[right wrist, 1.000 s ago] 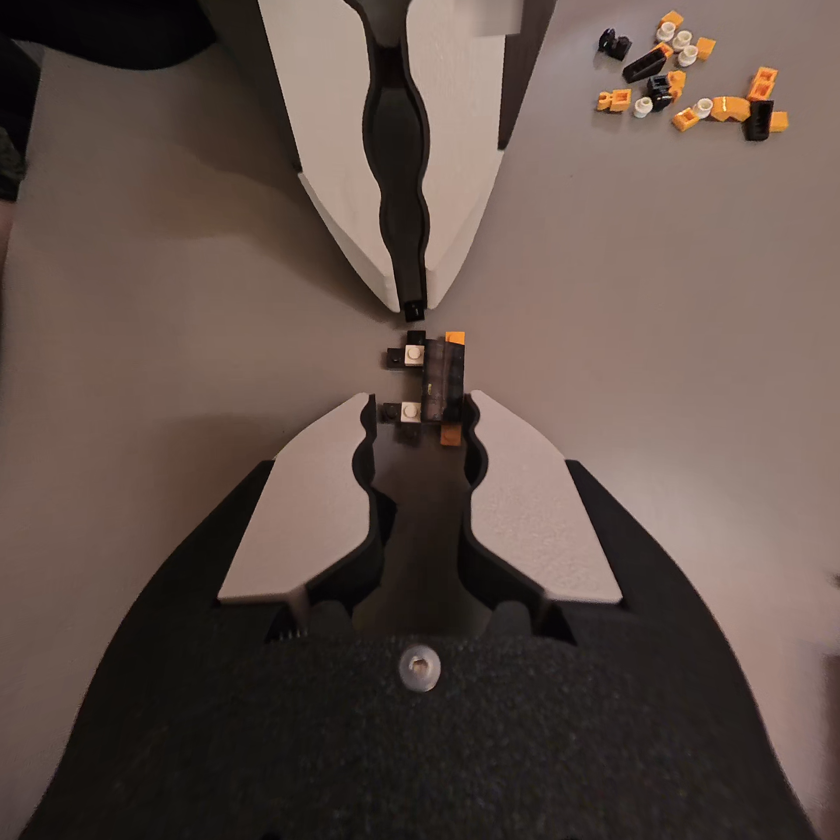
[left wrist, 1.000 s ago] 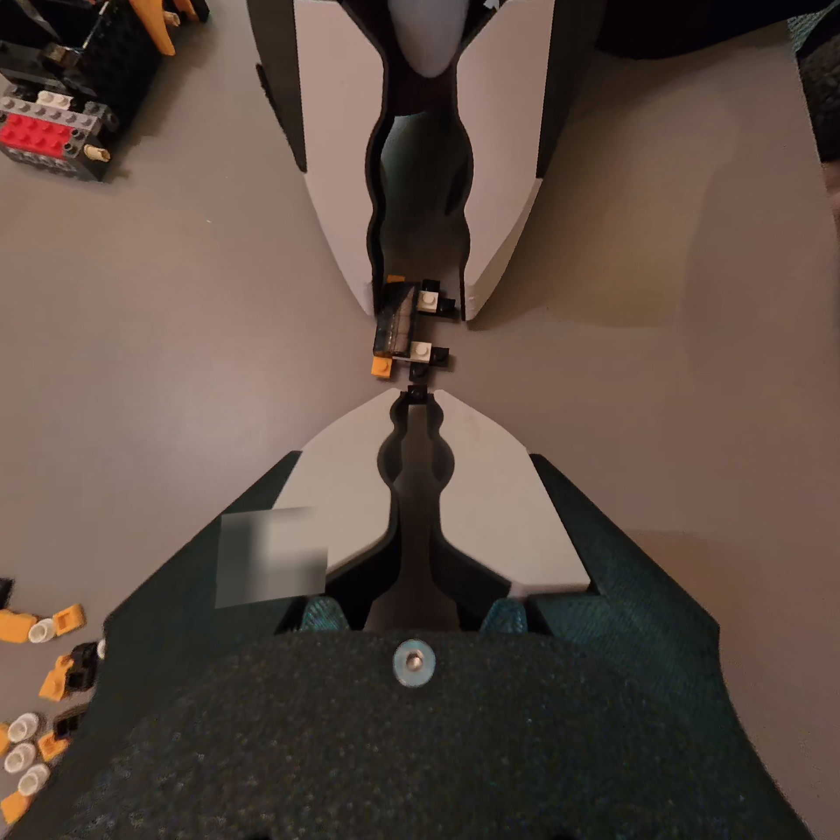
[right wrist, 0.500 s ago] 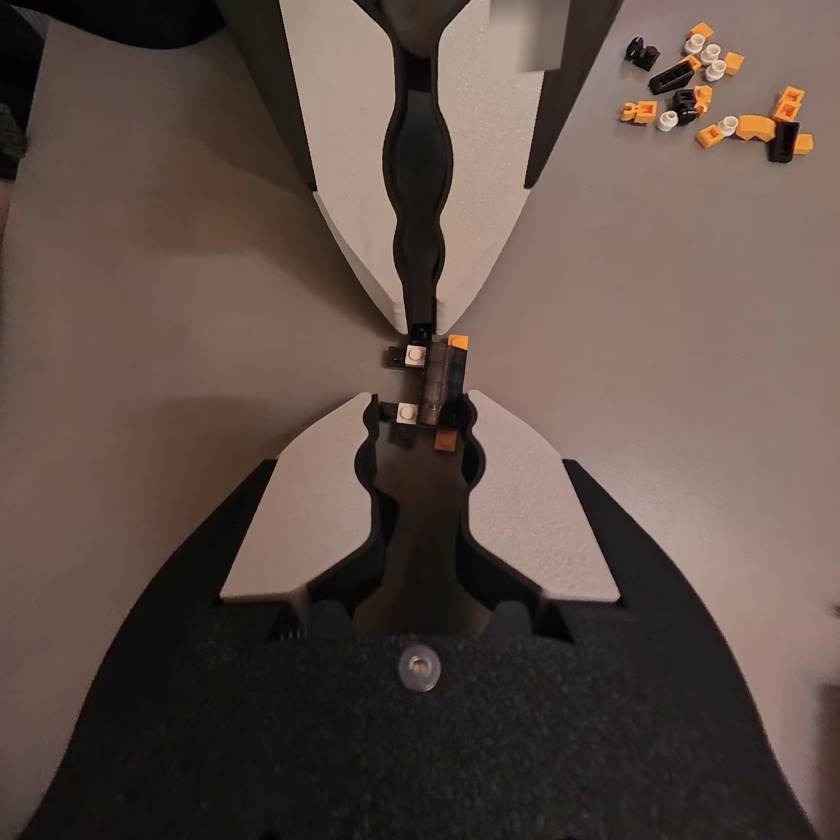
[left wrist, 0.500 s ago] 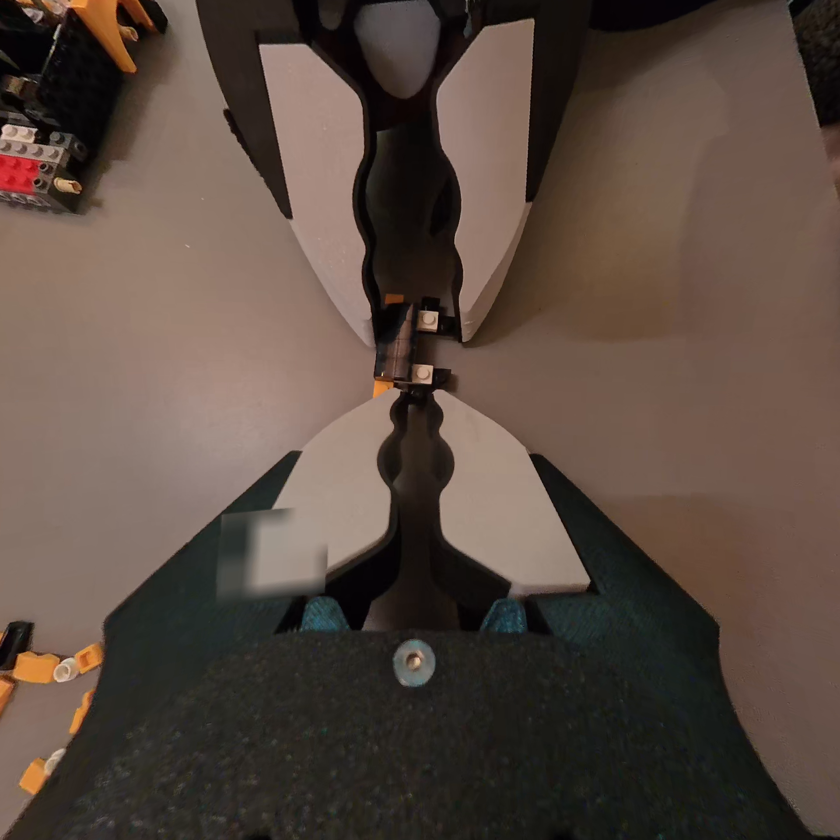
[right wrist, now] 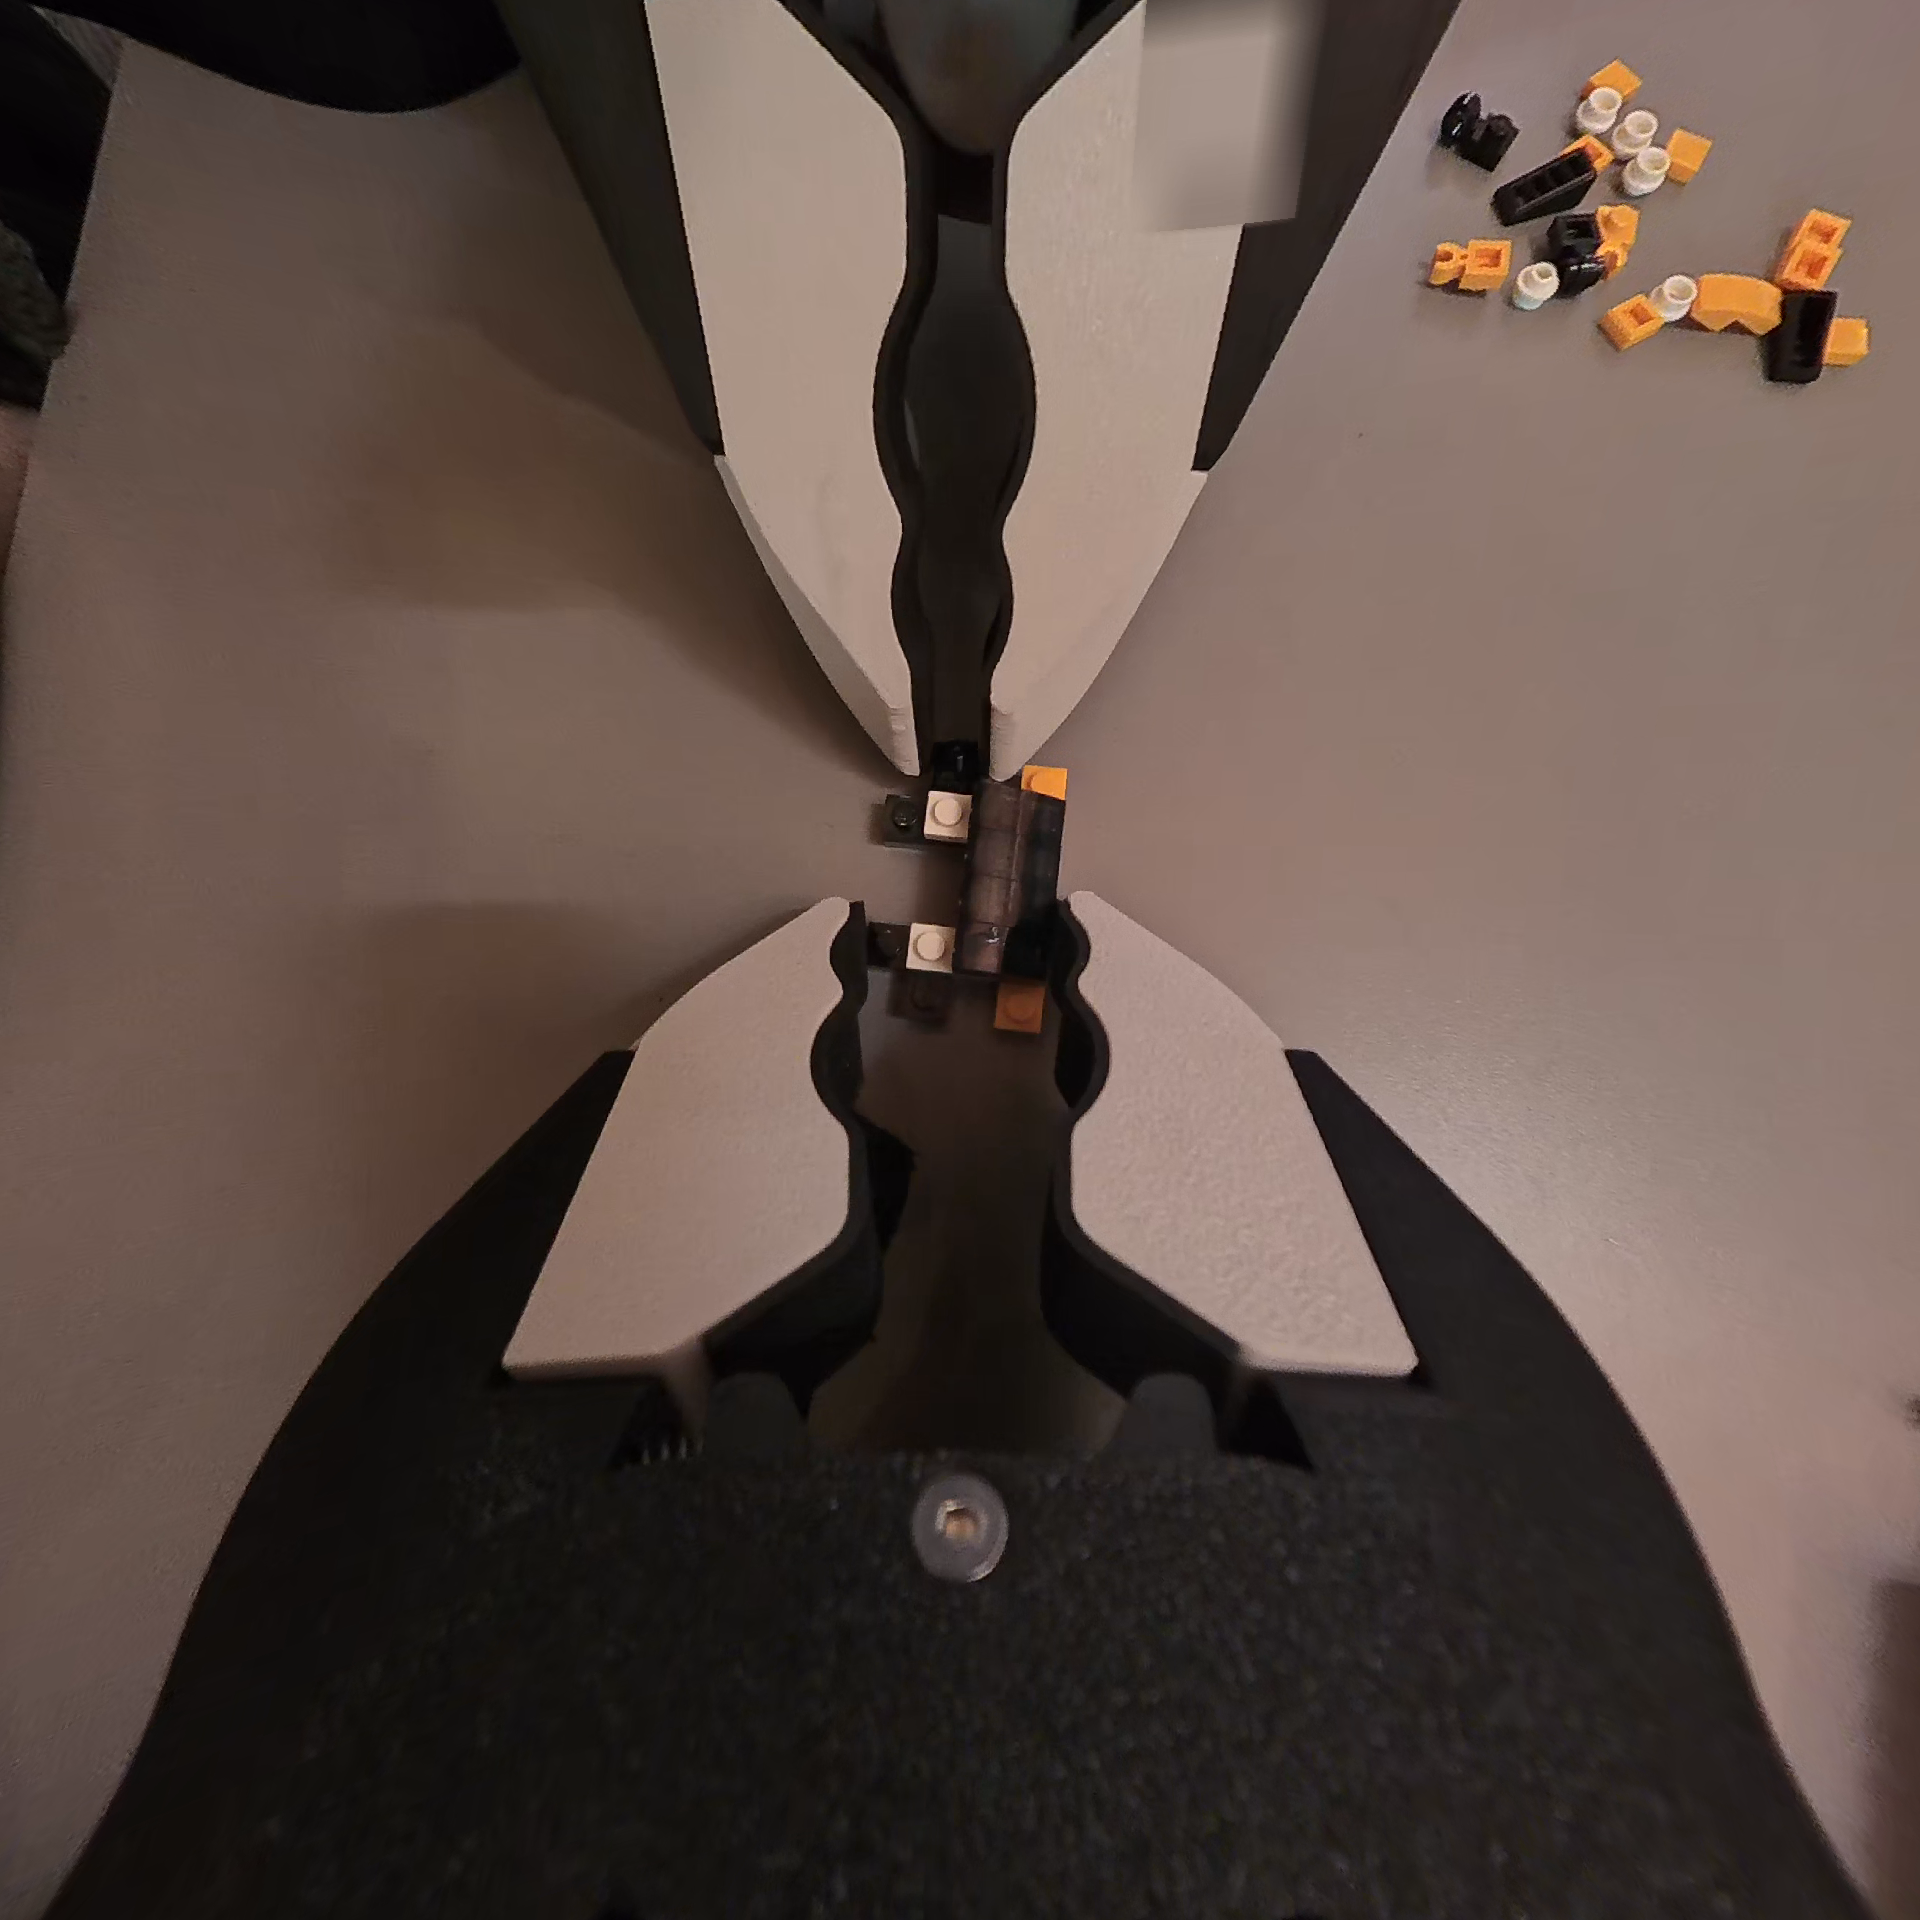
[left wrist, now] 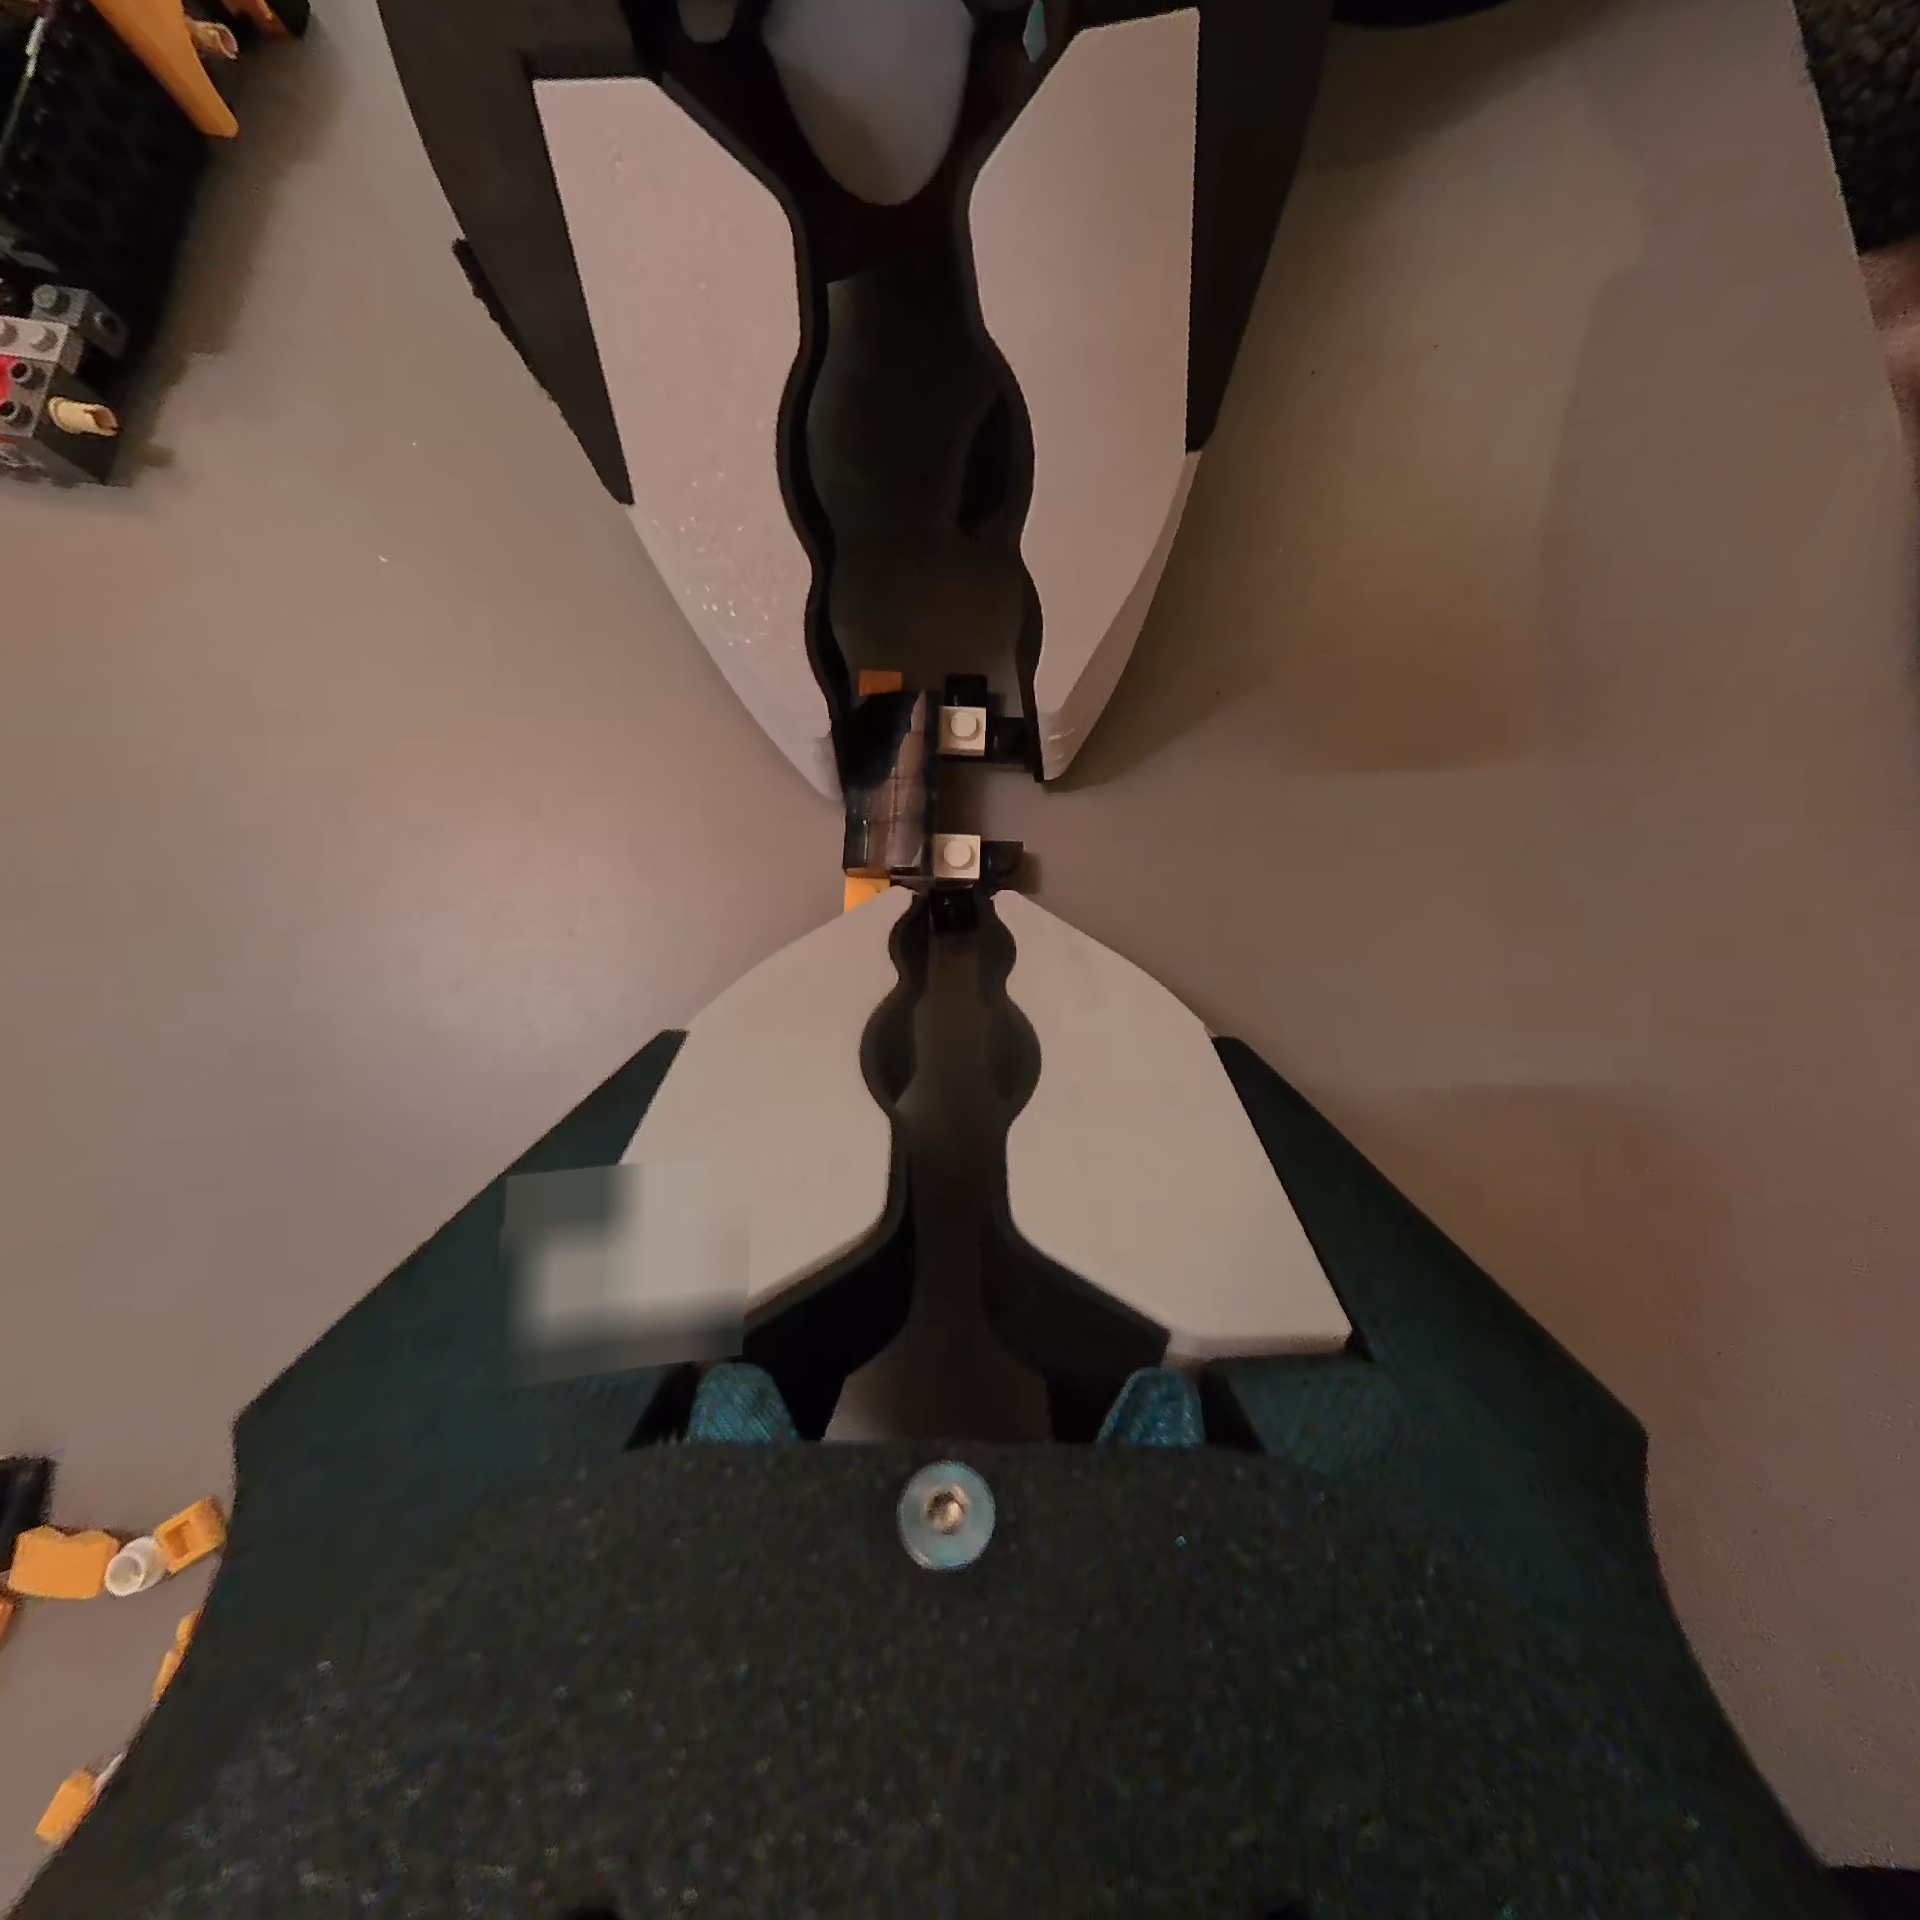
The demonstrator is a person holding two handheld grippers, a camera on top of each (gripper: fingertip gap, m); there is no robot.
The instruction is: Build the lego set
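Observation:
A small lego sub-assembly [right wrist: 1003,862] is a dark bar with orange ends and two white studs on black plates. My right gripper [right wrist: 956,935] is shut on its near end and holds it above the grey table. It also shows in the left wrist view [left wrist: 894,790], held by the right gripper [left wrist: 935,748] coming in from the top. My left gripper [left wrist: 954,909] is shut on a tiny black piece [left wrist: 954,916]. That piece meets the sub-assembly's end beside a white stud. The right wrist view shows the left gripper [right wrist: 954,753] and the black piece [right wrist: 952,767] from the opposite side.
Loose orange, white and black pieces [right wrist: 1642,229] lie at the far right of the right wrist view and at the lower left of the left wrist view [left wrist: 94,1558]. A larger black build with red and grey bricks [left wrist: 62,312] stands at that view's top left. The tips of both grippers are at nearly the same place.
The two grippers have come together. The left gripper's black piece was apart from the sub-assembly a second ago and now touches its end.

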